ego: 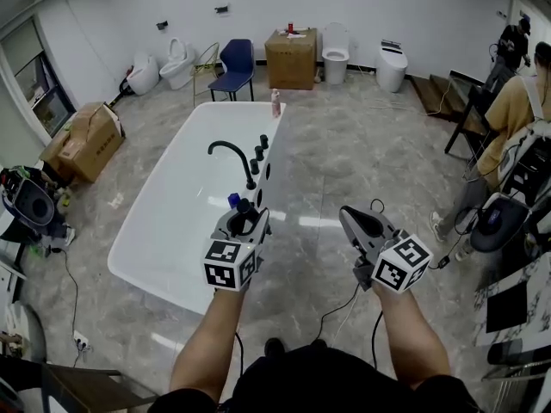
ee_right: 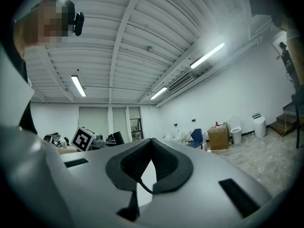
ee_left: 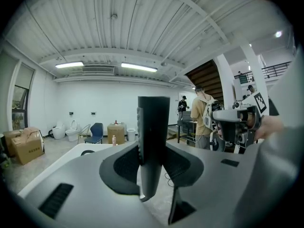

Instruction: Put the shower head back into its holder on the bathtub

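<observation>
A white bathtub stands ahead on the left, with a black curved faucet and black knobs along its right rim. My left gripper hovers over that rim near the front, shut on the black shower head. In the left gripper view the shower head stands upright between the pads of the left gripper. My right gripper hangs to the right over the floor, apart from the tub. In the right gripper view the right gripper is shut with nothing in it.
A pink bottle stands on the tub's far rim. Behind are a blue chair, a cardboard box and toilets. More boxes lie at the left. A person and stairs are at the right. Cables trail on the floor.
</observation>
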Motion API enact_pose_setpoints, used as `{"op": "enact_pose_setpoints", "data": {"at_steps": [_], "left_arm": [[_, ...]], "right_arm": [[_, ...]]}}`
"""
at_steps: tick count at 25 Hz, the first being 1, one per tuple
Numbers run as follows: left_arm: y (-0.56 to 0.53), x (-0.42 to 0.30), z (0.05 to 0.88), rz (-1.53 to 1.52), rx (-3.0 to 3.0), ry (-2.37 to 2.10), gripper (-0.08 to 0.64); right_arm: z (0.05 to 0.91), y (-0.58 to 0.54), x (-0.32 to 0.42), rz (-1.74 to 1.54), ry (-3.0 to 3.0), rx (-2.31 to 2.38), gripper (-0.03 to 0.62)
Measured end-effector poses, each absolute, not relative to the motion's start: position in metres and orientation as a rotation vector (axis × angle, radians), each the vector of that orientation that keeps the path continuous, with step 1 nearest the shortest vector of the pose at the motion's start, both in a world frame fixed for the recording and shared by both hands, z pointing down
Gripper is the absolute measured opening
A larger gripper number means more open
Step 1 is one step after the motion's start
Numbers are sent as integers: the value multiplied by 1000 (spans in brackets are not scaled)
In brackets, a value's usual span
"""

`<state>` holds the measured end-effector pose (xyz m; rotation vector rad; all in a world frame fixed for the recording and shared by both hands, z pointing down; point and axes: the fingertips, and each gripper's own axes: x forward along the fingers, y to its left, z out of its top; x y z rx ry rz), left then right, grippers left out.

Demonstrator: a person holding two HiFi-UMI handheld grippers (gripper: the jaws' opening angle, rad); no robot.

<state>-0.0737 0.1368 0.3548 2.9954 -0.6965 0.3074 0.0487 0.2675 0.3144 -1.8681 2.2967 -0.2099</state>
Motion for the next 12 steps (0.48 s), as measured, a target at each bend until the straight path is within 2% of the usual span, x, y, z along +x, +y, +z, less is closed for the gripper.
{"op": "enact_pose_setpoints", "data": {"at_steps": [12], "left_arm": [[160,-65,354,325,2984,-797,141]], "right_arm": [[328,307,79,-287,2264,-1822,20]]}}
